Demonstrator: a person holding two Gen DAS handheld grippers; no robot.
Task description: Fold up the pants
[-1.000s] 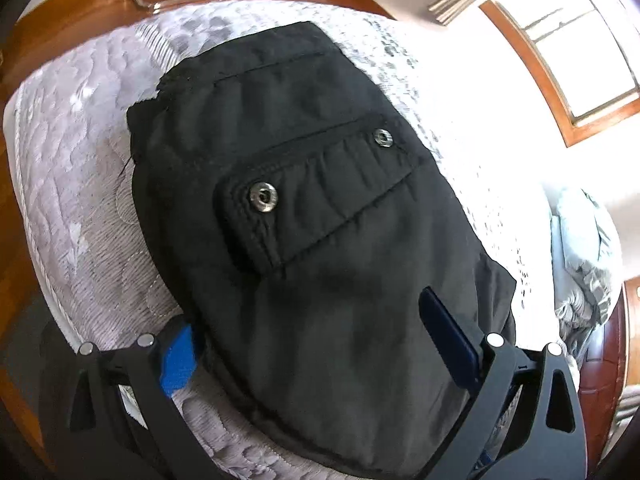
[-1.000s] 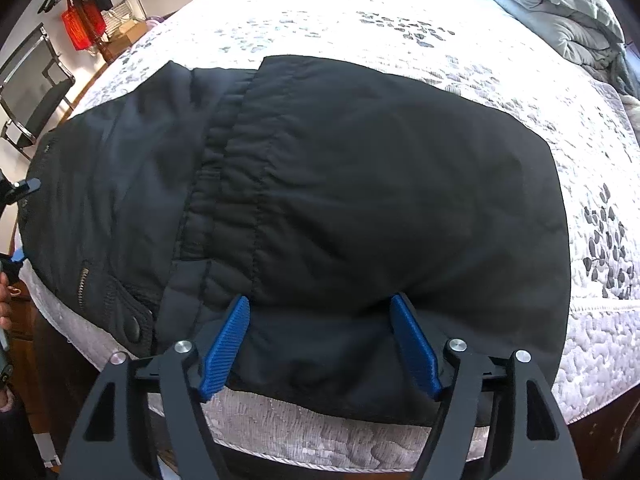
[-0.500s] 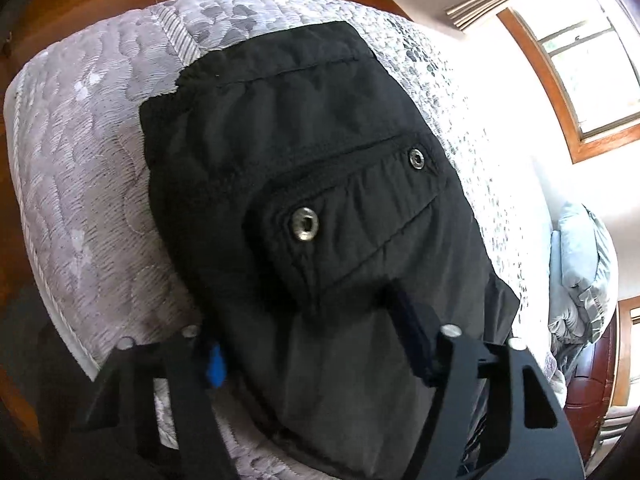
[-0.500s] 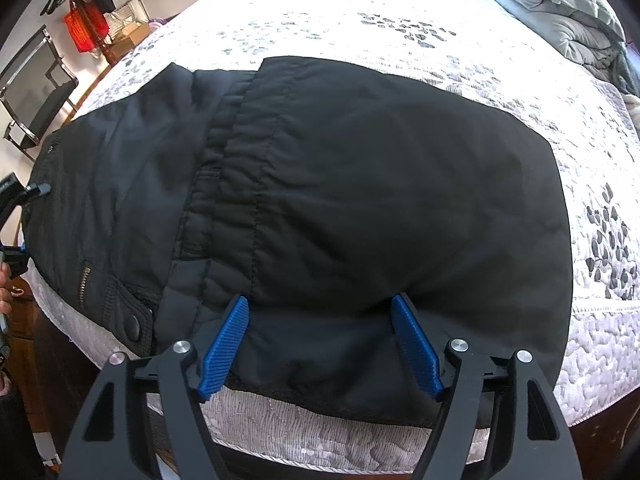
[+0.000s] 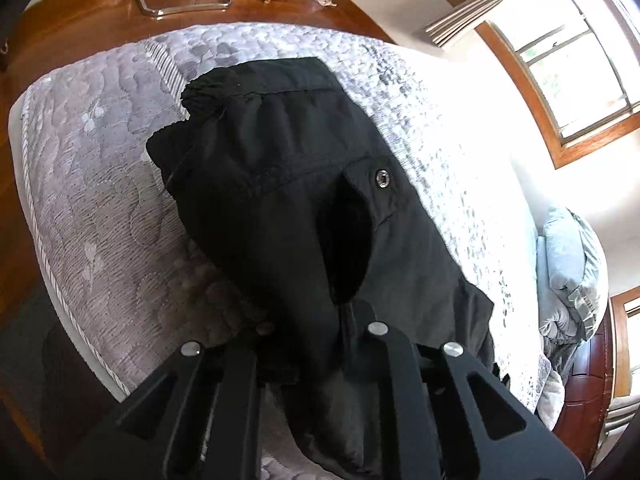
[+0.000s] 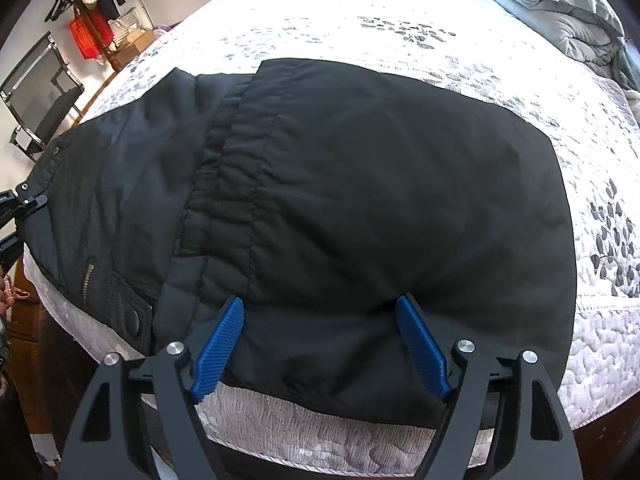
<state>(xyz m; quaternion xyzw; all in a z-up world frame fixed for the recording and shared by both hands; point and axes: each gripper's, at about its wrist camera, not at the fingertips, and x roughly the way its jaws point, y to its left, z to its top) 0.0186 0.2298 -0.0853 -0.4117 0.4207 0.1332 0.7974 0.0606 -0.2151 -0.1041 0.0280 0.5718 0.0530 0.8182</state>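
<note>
Black cargo pants (image 6: 380,200) lie folded across the quilted bed (image 6: 600,340), one layer doubled over the other. In the left wrist view the near end of the pants (image 5: 280,184) is pulled up into a ridge, with its snap pocket flap gaping. My left gripper (image 5: 316,320) is shut on that bunched cloth, which hides its pads. Its tip also shows at the far left edge of the right wrist view. My right gripper (image 6: 320,320) points down at the pants' near edge. Its jaws are opening, the blue pads (image 6: 220,344) wide apart over flat cloth and not pressing it.
A rumpled grey duvet (image 6: 560,8) lies at the head of the bed. A chrome-framed chair (image 6: 40,108) and a red bag (image 6: 86,36) stand beyond the foot. Wooden floor (image 5: 100,12) surrounds the mattress corner, and a window (image 5: 568,64) is on the far wall.
My left gripper's jaws closed from wide open onto the pants' near end and lifted it, bunching the pocket flap. The right gripper stayed put, its jaws a little wider.
</note>
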